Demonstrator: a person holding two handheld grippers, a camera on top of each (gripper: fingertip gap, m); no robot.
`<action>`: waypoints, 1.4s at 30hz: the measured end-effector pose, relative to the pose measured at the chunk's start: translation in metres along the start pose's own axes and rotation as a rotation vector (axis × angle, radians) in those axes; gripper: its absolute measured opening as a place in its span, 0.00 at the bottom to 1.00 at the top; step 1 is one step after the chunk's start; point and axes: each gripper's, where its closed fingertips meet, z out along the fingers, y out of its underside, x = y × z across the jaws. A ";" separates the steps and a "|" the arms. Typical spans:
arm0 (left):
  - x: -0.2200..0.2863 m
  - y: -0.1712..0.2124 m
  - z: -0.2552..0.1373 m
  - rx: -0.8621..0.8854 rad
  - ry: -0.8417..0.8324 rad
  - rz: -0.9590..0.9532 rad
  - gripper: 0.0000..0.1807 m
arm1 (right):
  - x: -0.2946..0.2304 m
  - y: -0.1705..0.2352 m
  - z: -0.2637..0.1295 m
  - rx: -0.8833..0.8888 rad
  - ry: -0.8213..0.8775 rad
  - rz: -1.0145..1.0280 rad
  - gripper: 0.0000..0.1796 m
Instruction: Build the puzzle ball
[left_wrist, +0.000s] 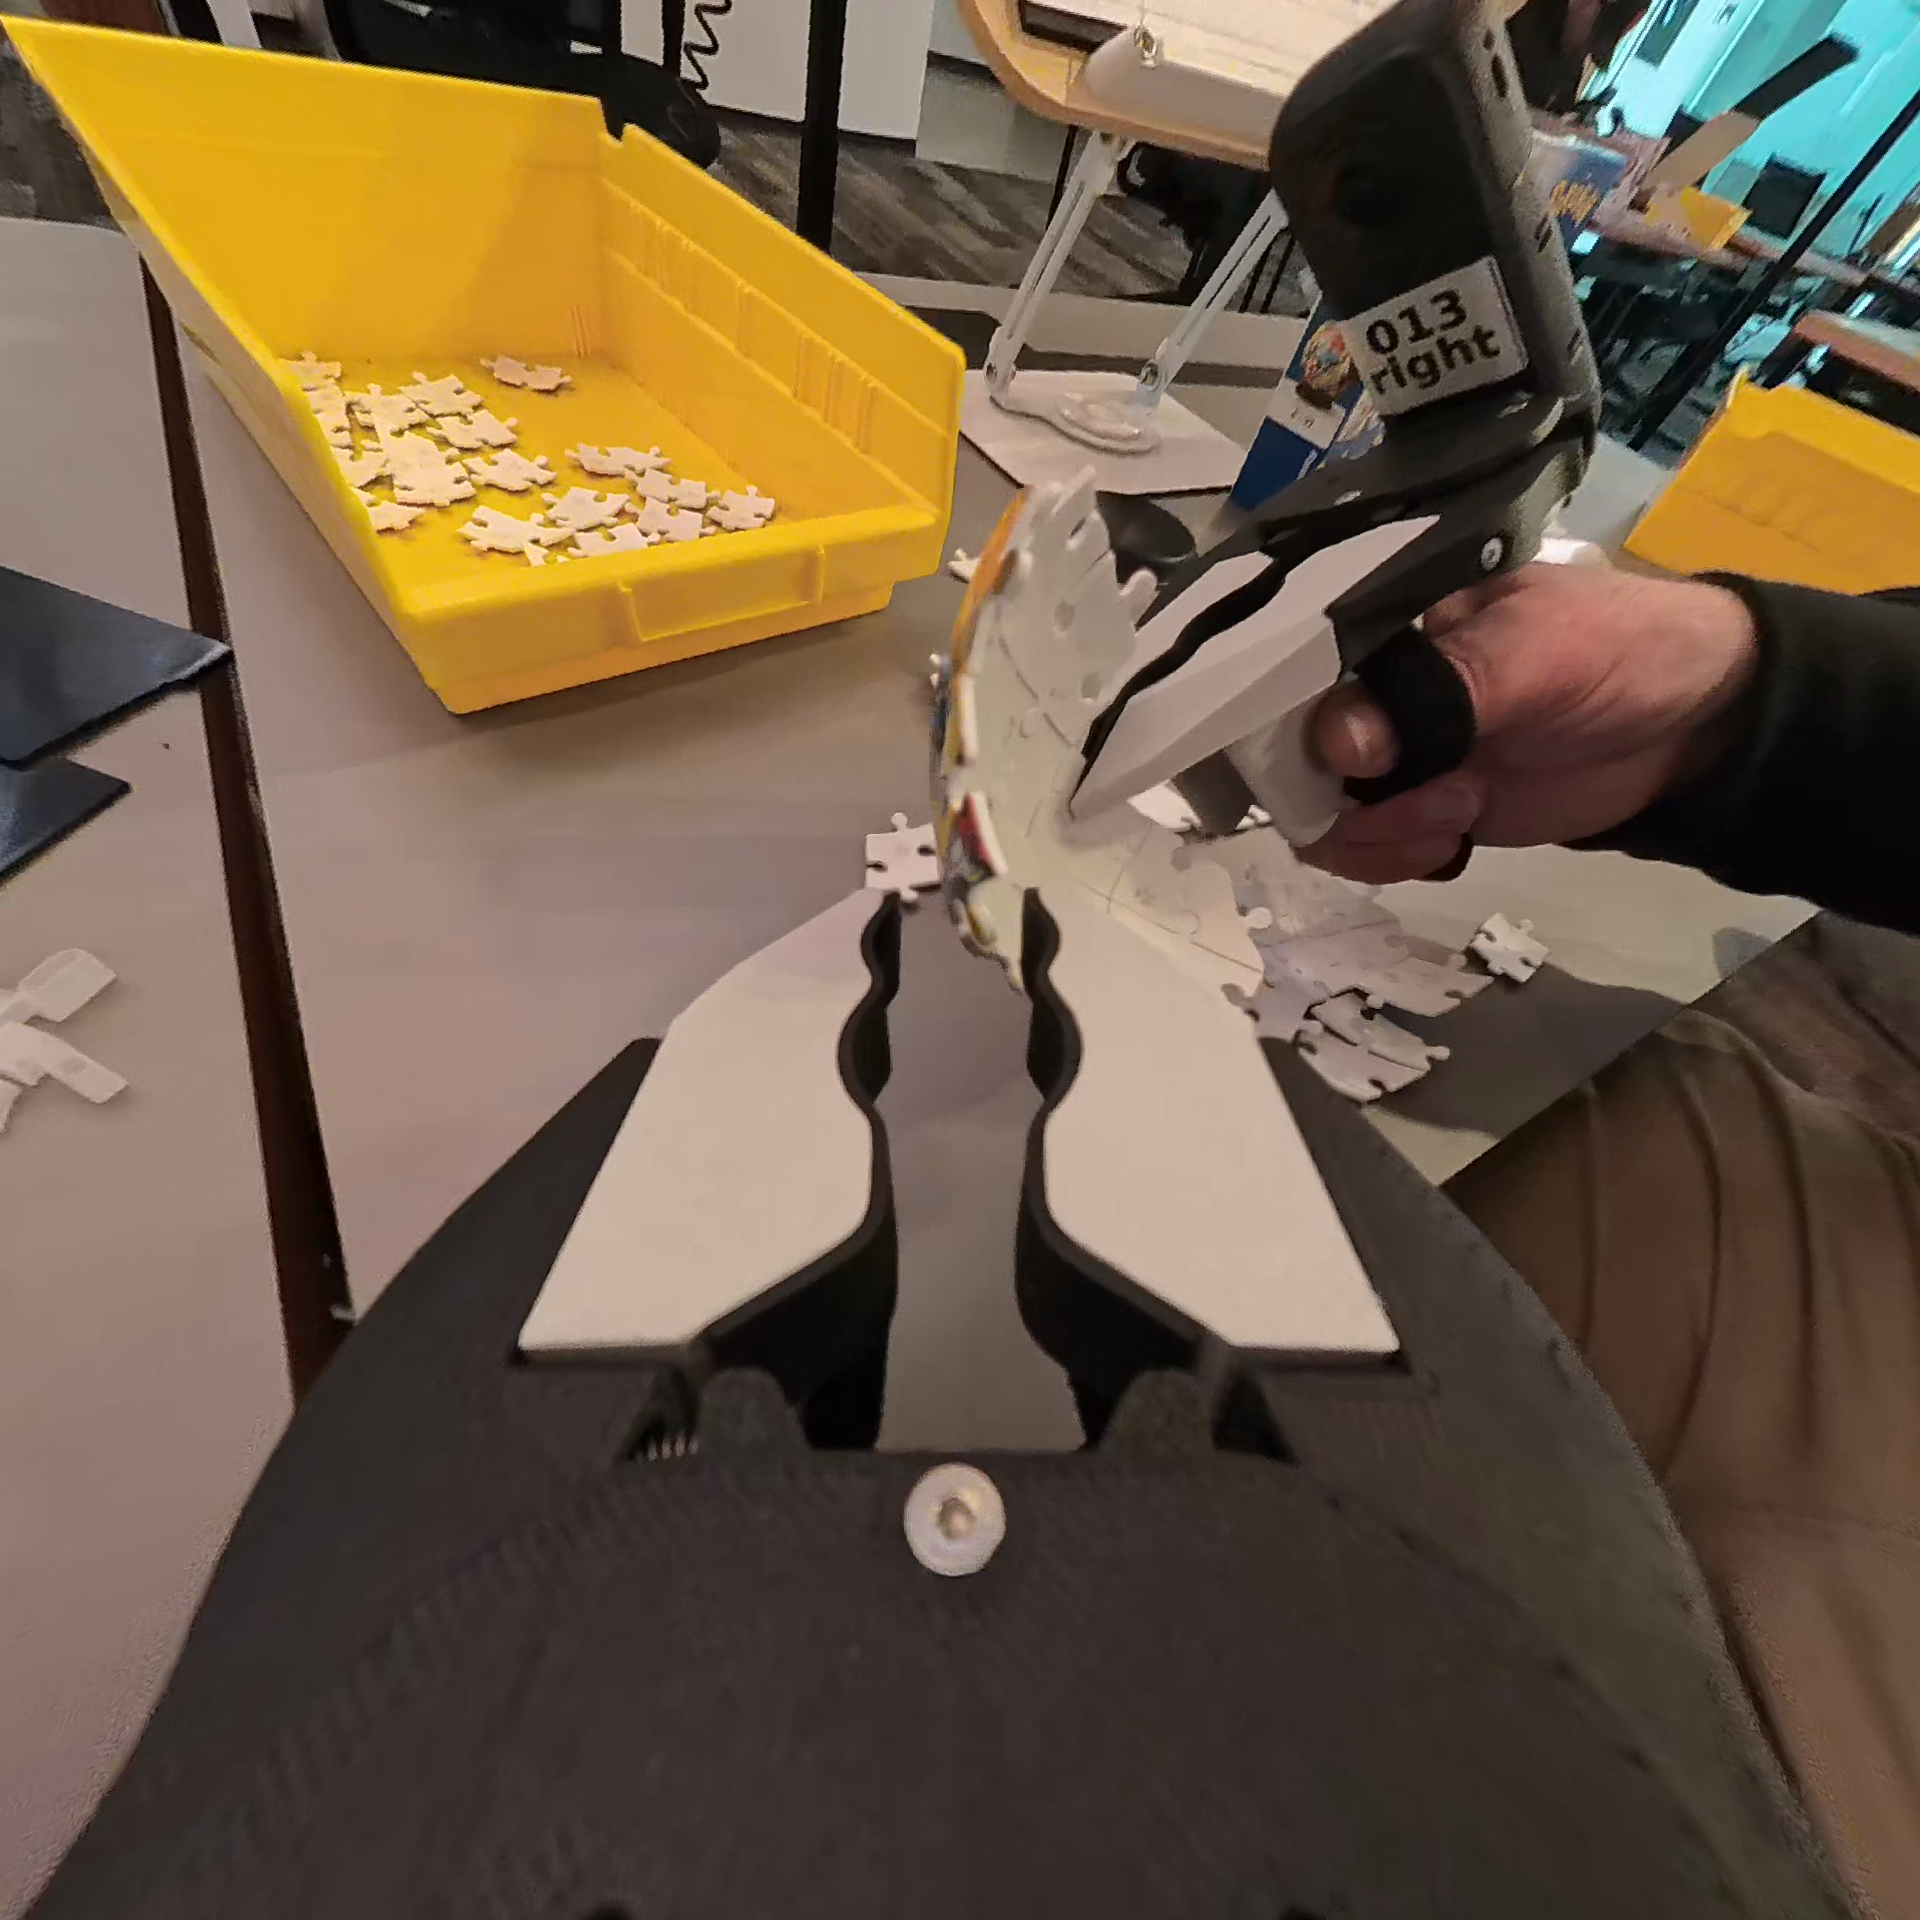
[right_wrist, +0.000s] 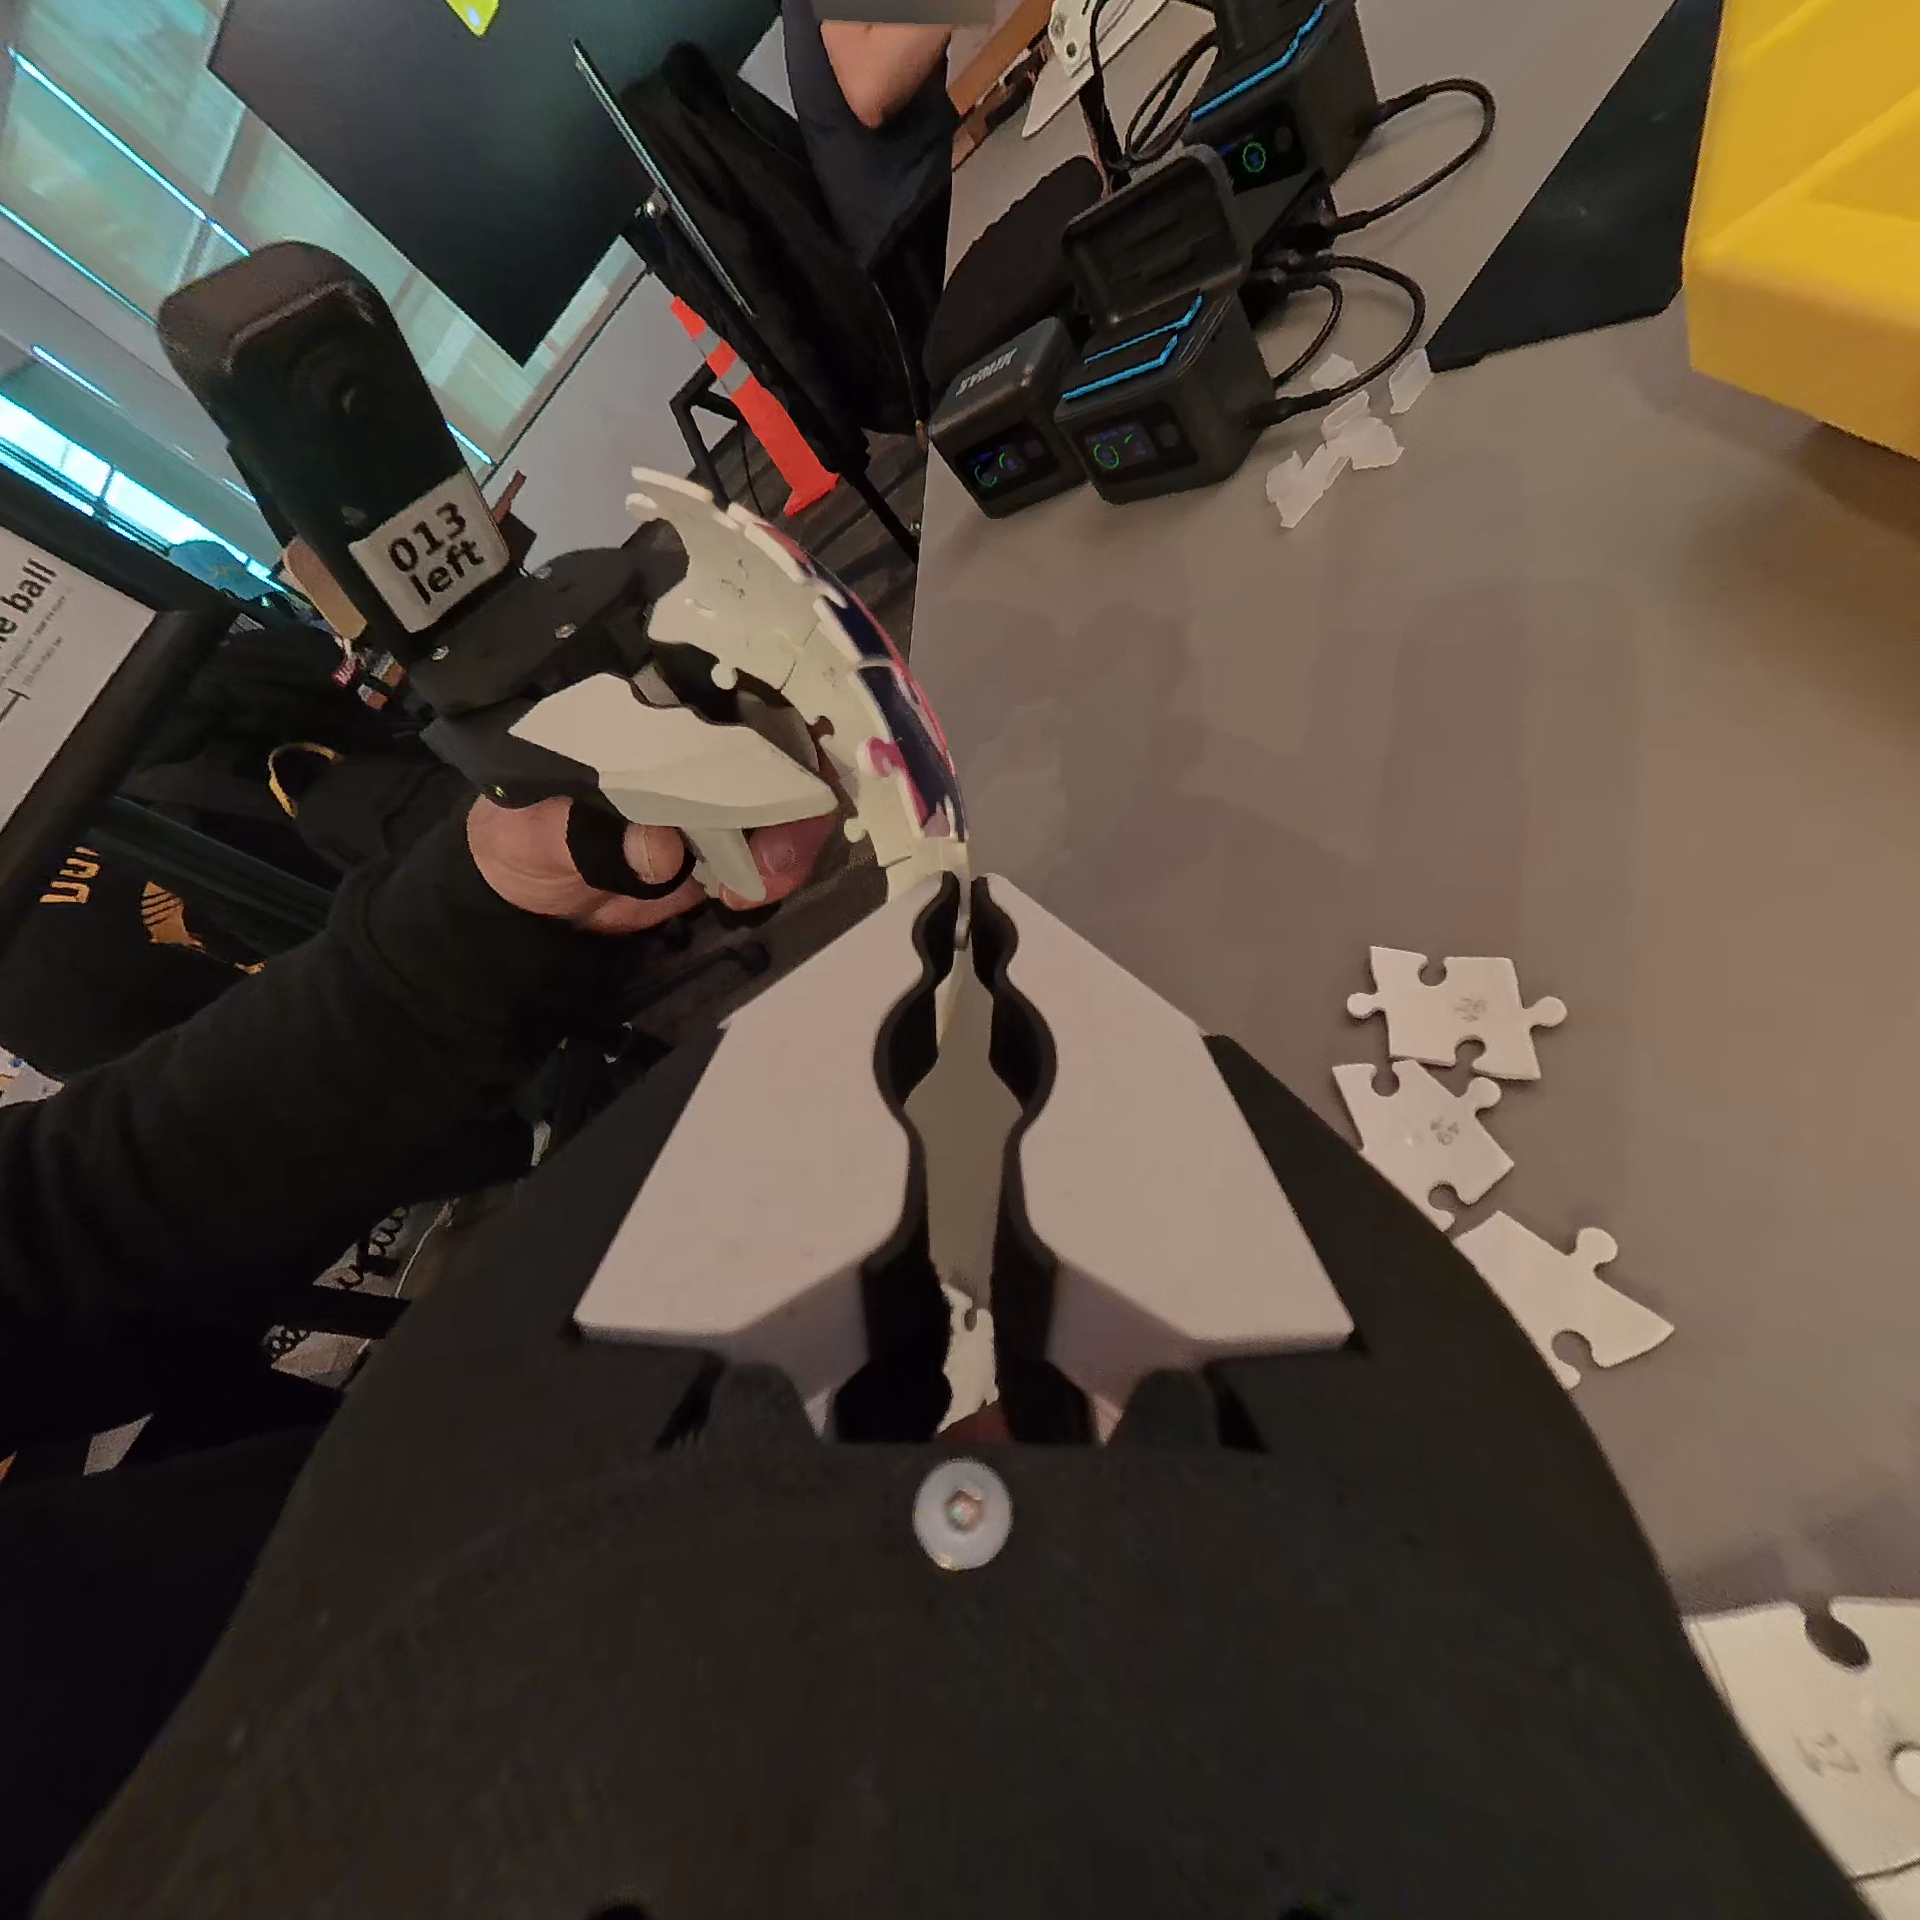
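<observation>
While tools pinch it, ball section (left_wrist: 1023, 717) curved, white-backed.

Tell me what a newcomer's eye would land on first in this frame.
First, the curved, half-built puzzle shell, held on edge above the grey table with the left gripper and the right gripper both at its rim. Next, the bright yellow bin to the left, with loose white pieces scattered inside. More pieces lie on the table near the right gripper.
</observation>
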 end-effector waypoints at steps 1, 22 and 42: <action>0.001 0.001 0.001 0.002 0.006 -0.013 0.12 | 0.000 -0.001 0.000 0.009 -0.002 0.002 0.00; 0.007 -0.011 0.004 0.125 0.083 -0.151 0.02 | -0.009 -0.008 0.000 0.057 -0.040 -0.003 0.02; 0.017 -0.009 0.009 0.111 0.163 -0.217 0.08 | -0.014 -0.012 0.000 0.084 -0.061 -0.005 0.00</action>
